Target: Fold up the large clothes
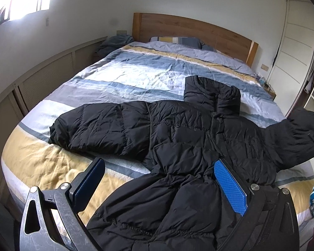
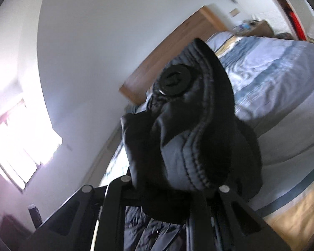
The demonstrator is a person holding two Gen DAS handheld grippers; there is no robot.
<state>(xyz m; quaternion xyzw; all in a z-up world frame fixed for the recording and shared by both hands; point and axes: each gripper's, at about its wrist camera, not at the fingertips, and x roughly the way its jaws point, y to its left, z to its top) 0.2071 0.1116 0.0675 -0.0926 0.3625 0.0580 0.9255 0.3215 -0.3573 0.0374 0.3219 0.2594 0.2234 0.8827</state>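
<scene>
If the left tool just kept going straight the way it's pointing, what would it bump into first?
Most likely the black puffer jacket spread on the bed. The left tool stands open, angled down at it, with the jacket's lower part already bunched between its blue pads. Depth is hard to judge through the fisheye.

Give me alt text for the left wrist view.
A black puffer jacket lies spread on a striped bed, one sleeve lifted at right. The open left gripper hangs over its hem.
</scene>
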